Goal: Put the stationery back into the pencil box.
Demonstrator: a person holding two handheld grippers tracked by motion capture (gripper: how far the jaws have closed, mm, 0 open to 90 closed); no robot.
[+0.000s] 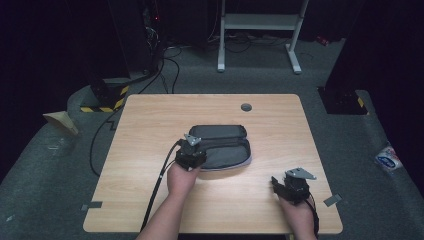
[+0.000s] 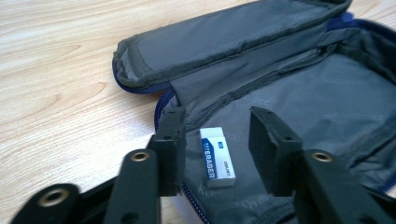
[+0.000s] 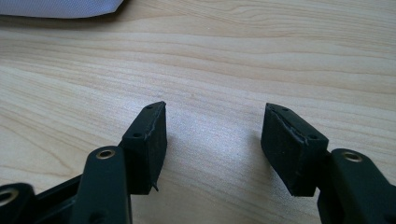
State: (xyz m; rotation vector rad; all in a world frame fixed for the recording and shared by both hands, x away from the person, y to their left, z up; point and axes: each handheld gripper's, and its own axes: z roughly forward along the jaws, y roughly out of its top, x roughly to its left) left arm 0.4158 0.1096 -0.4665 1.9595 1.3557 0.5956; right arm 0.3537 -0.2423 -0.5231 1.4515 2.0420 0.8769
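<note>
Left gripper [image 2: 215, 140] hovers over the open pencil case [image 2: 299, 88], its jaws parted and holding nothing — the eraser [image 2: 217, 157] lies on the grey lining between them, free of both pads. No earlier picture backs any talk of motion, so only the stance counts: the pads stand clear on either side of the eraser with a gap on each flank.

That eraser is a small white block in a blue-and-white sleeve. It rests flat on the floor of the case, near the zipped edge closest to the person, with its long axis running away from the left gripper and roughly in line with the jaws. So the jaws already straddle its short width, and by my reading a plain closing would catch it across the narrow sides, with no turn of the wrist needed.

In the high view the left gripper [image 1: 190, 152] sits at the near-left end of the case [image 1: 220, 145], while the right gripper [image 1: 292, 186] rests well apart over bare bench [image 1: 150, 130], half open and empty. Clearly the left hand is the nearer one — the eraser lies directly beneath it.
</note>
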